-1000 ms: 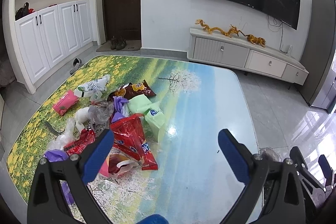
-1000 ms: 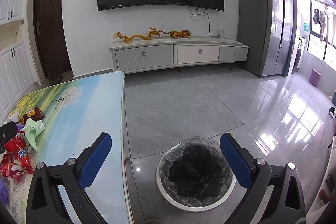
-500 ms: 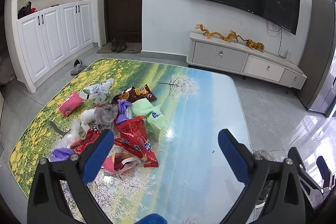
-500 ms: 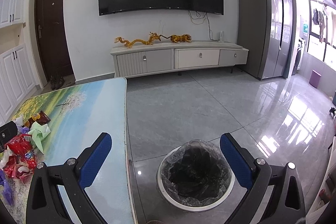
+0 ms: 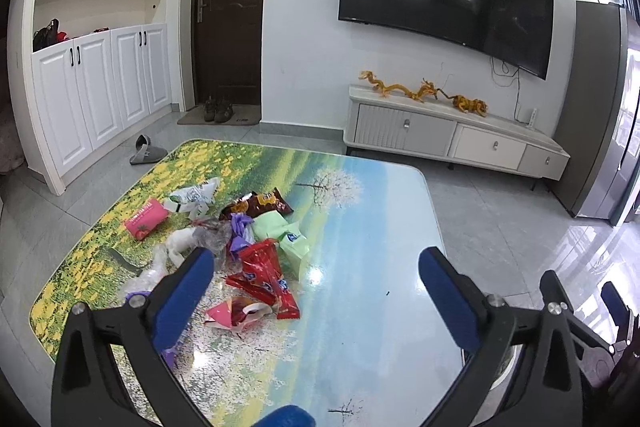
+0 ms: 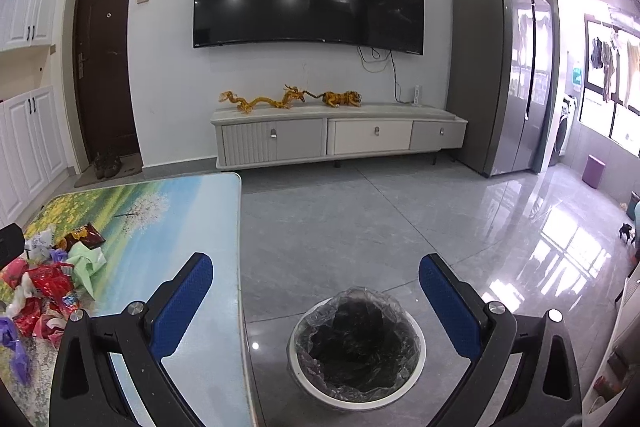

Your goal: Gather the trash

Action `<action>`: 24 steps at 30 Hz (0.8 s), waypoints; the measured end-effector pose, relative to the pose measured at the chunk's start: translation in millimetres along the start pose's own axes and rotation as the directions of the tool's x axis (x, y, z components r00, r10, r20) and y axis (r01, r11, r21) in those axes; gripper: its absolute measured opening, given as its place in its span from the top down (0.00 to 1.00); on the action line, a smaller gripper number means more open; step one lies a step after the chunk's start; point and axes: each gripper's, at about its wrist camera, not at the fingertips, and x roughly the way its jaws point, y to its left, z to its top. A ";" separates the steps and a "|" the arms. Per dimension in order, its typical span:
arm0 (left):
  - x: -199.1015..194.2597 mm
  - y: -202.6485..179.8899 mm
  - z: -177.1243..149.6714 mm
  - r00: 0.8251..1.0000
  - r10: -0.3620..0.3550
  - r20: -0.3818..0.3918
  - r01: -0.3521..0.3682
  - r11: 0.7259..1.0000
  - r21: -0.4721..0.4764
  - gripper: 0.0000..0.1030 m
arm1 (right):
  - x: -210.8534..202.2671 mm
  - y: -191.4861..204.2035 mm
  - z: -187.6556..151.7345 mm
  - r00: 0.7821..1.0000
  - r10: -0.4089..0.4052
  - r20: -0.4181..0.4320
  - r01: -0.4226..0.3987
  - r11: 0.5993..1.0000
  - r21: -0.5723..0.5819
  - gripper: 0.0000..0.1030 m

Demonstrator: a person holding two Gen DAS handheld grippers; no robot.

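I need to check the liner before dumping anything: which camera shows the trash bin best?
The right wrist view: the trash bin sits whole on the floor between the open right gripper fingers, black liner visible. The left wrist view shows only a sliver of its rim behind the gripper.

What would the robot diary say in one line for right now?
phase: start | left gripper: open, empty, above table | right gripper: open, empty, over bin | trash pile: untouched

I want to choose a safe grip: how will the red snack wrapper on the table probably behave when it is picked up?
The red snack wrapper looks crumpled and flat, so it is probably light and floppy. Its glossy film may slip. It overlaps neighbouring trash, so it might drag pieces along.
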 end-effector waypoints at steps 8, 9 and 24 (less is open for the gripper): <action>-14.1 54.2 -3.1 0.997 0.067 0.025 -0.066 0.996 -0.059 0.00 | -15.6 23.7 4.6 0.986 0.167 -0.021 -0.167 0.986 0.004 0.00; -13.1 66.8 -5.7 0.997 0.080 0.015 -0.079 0.994 -0.075 0.00 | -14.5 28.1 3.8 0.981 0.189 -0.035 -0.189 0.982 0.002 0.00; 43.4 172.7 -58.4 0.972 0.119 -0.201 -0.164 0.962 -0.220 0.02 | 9.8 120.8 -31.2 0.807 0.535 -0.250 -0.569 0.817 -0.090 0.13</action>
